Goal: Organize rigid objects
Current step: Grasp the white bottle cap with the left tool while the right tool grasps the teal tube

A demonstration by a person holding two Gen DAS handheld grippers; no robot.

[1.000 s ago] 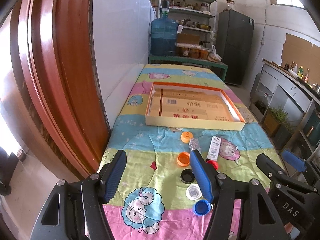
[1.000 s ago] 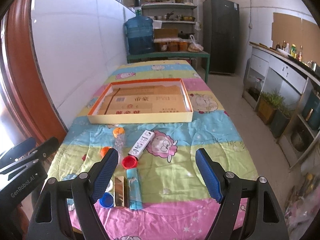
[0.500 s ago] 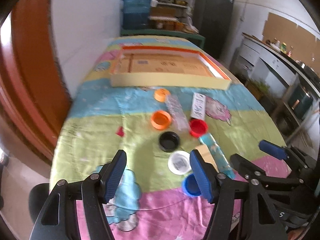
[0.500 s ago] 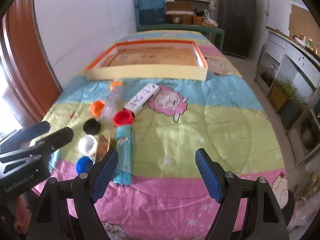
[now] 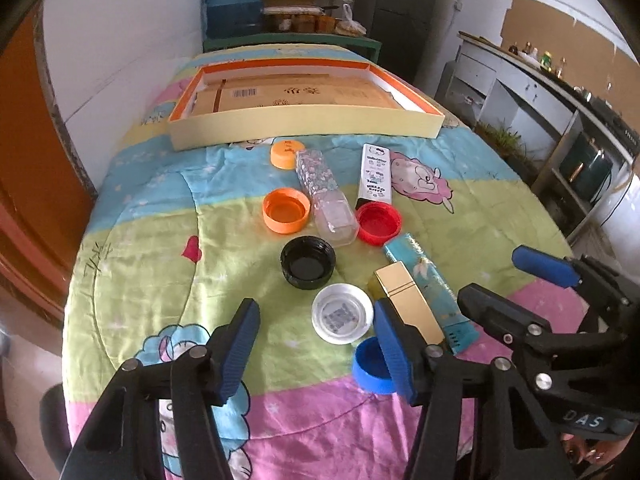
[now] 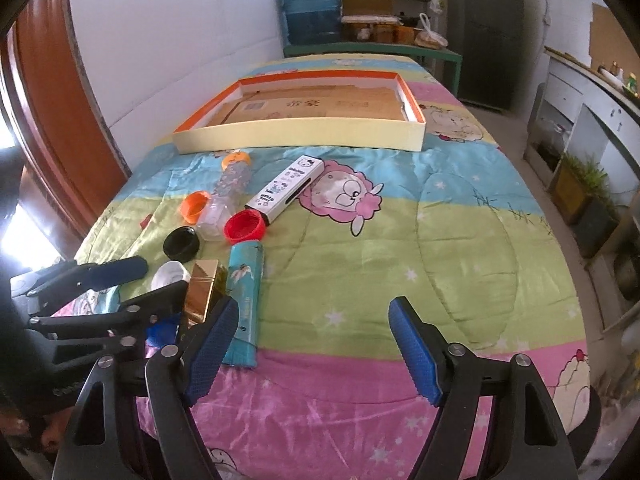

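Loose items lie on the quilt: an orange cap (image 5: 286,210), a black cap (image 5: 307,263), a white cap (image 5: 342,318), a red cap (image 5: 378,223), a blue cap (image 5: 370,366), a clear bottle (image 5: 326,196) with an orange lid, a white Hello Kitty box (image 5: 375,174), a teal box (image 5: 430,292) and a gold box (image 5: 408,302). A shallow orange-rimmed cardboard tray (image 5: 304,124) sits beyond them. My left gripper (image 5: 316,346) is open and empty, low over the near caps. My right gripper (image 6: 316,344) is open and empty, right of the teal box (image 6: 244,292).
A wall runs along the table's left side, with a brown door frame (image 5: 24,152) nearer. A water jug (image 6: 310,4) and shelves stand past the far end. Cabinets (image 5: 520,96) line the right. The quilt's right half (image 6: 460,240) has no items on it.
Both grippers have moved forward and tilted down over the table, so the caps and boxes now sit closer. Both stay open. No item has moved.
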